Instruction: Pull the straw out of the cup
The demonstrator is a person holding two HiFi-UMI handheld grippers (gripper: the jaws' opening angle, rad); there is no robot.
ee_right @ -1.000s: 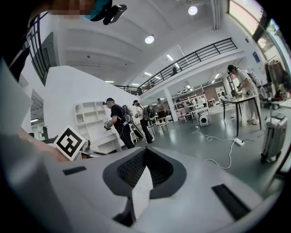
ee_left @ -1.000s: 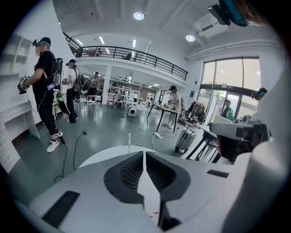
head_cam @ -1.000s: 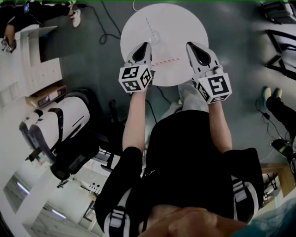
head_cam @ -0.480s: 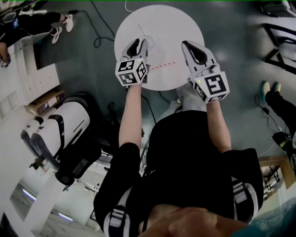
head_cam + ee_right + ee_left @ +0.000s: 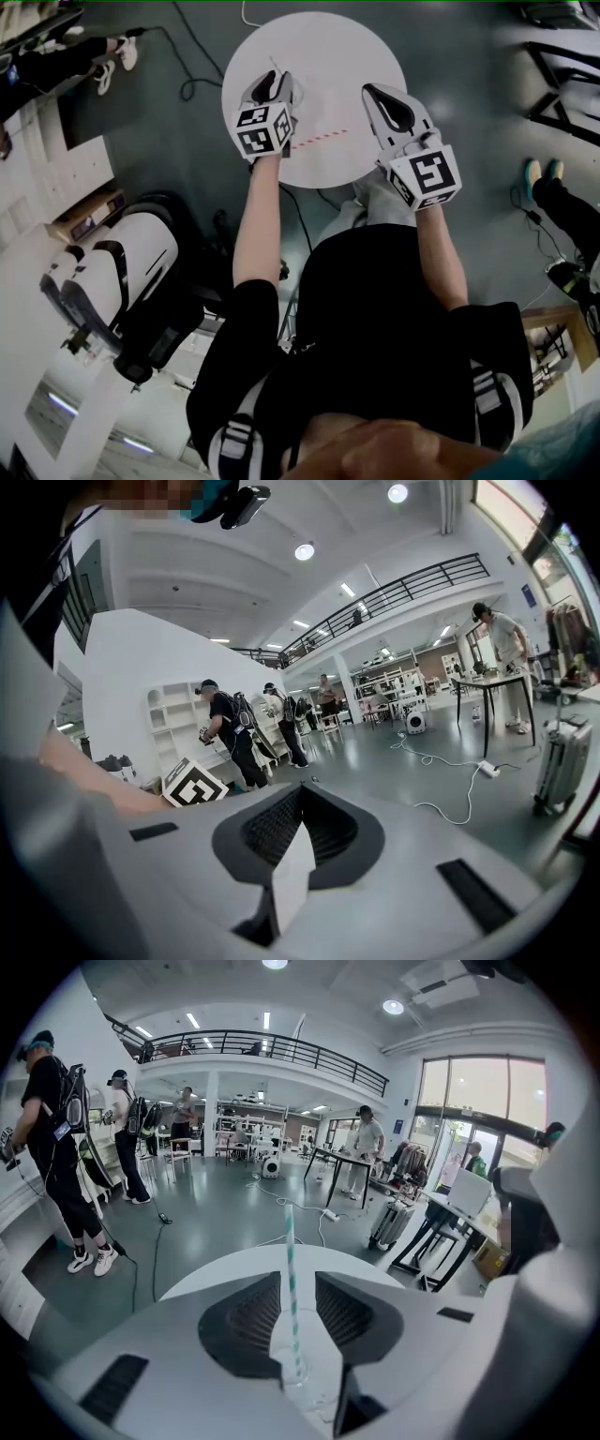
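Observation:
On the round white table [image 5: 328, 47] stands a small clear cup [image 5: 302, 1387] holding an upright teal-striped straw [image 5: 291, 1279]. My left gripper [image 5: 298, 1283] reaches around them, its jaws a little apart with cup and straw in the gap; I cannot tell whether they touch. In the head view the left gripper [image 5: 274, 82] is on the table's left side, and the cup is mostly hidden by it. A red-striped straw [image 5: 319, 141] lies flat between the grippers. My right gripper [image 5: 380, 94] hovers over the table's right part, shut [image 5: 298, 799] and holding nothing.
A white machine [image 5: 122, 262] stands on the floor at my left, with white shelving [image 5: 56, 159] behind it. Cables [image 5: 192, 56] run over the grey floor. Other people [image 5: 56, 1147] stand around the hall, and someone's feet [image 5: 544, 183] are at the right.
My left gripper has moved forward over the table until the cup and straw sit between its jaws. The right gripper has stayed almost still.

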